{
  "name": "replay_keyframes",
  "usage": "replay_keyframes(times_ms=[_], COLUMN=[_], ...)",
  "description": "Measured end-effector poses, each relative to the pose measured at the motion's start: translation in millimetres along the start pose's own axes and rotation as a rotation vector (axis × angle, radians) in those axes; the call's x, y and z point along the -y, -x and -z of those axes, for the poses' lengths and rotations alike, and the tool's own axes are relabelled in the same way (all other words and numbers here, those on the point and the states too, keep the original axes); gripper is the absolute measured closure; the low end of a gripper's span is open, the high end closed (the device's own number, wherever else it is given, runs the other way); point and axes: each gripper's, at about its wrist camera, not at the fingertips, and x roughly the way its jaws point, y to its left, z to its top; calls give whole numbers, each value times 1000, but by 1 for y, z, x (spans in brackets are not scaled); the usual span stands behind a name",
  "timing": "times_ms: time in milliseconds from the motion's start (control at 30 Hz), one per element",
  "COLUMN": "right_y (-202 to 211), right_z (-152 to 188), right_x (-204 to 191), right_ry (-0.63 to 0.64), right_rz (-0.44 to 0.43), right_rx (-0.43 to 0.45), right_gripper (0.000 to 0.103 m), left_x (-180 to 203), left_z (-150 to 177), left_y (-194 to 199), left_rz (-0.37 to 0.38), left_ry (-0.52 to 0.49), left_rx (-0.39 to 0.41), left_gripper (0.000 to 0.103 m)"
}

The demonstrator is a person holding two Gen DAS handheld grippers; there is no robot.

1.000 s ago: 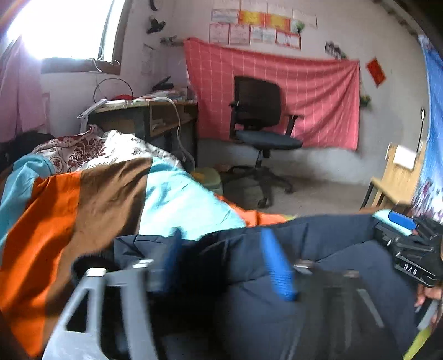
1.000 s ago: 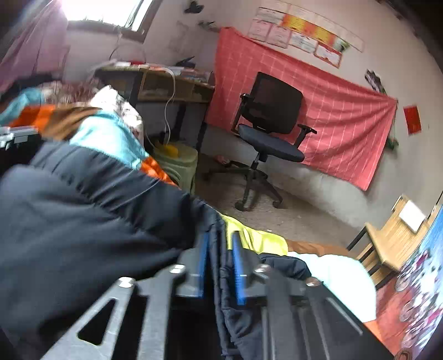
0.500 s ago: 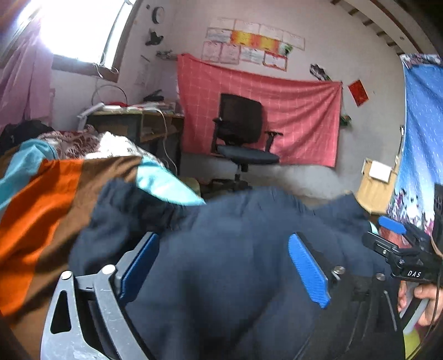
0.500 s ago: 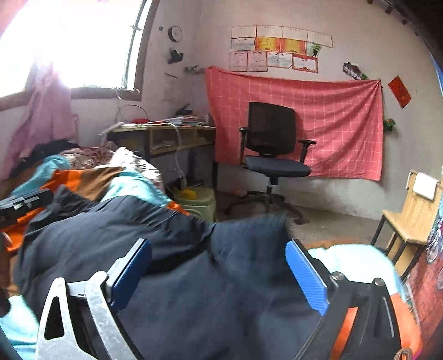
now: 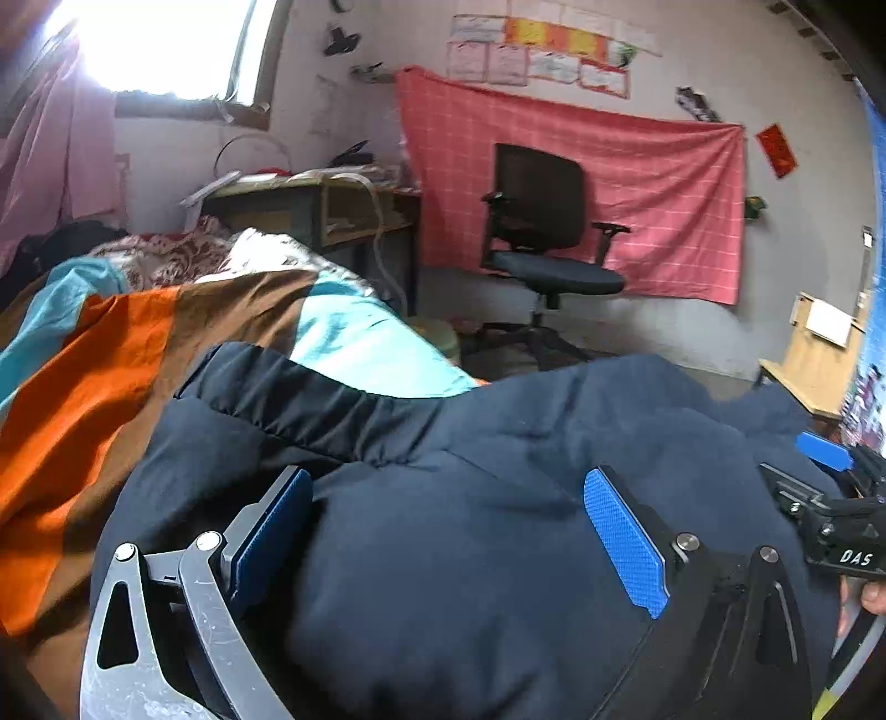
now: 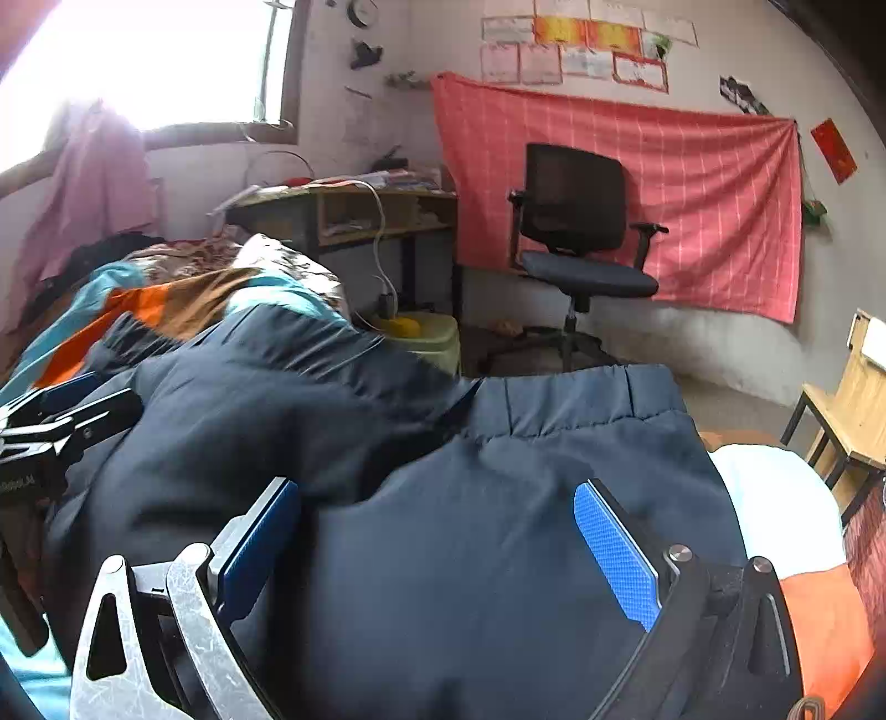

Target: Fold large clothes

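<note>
The dark navy padded garment (image 5: 498, 498), with an elastic-gathered band, lies spread on the bed over the striped orange, brown and turquoise cover (image 5: 138, 343), filling the lower half of both wrist views. The left gripper (image 5: 448, 537) hangs over it with jaws apart and still widening; cloth lies below and between the blue pads, neither pressing on it. The right gripper (image 6: 437, 545) stands likewise wide apart over the cloth, nothing clamped; it also appears at 3 o'clock in the left view.

Risk, as judged: the bulky padding looks springy, so a laid fold may spring open once let go. Its far edge at 12 o'clock sits near the bed's edge (floor and a pale green bin (image 6: 426, 332) lie beyond), so a careless pull could drag it off. A shallow pinch might catch one layer only.

Legible writing: "DAS" in white on the right gripper's black body. The wall papers (image 6: 576, 50) are unreadable.
</note>
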Motion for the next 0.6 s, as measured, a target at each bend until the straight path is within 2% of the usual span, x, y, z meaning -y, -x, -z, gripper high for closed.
replay_keyframes(times_ms=[67, 133, 267, 600], right_y=[-11, -24, -44, -97], right_z=[-6, -13, -14, -10], right_x=[5, 14, 35, 76], right_ry=[-15, -55, -141, -327], right_rz=[14, -7, -44, -175], right_rx=[-12, -23, -59, -195], right_gripper=[3, 3, 3, 0], left_x=[-12, -27, -45, -54], left_z=[-2, -5, -9, -16], left_y=[-9, -20, -43, -74], left_rz=[-10, -12, 56, 108], left_ry=[35, 77, 130, 149], left_rx=[-16, -39, -122, -153], left_gripper=[7, 7, 3, 1])
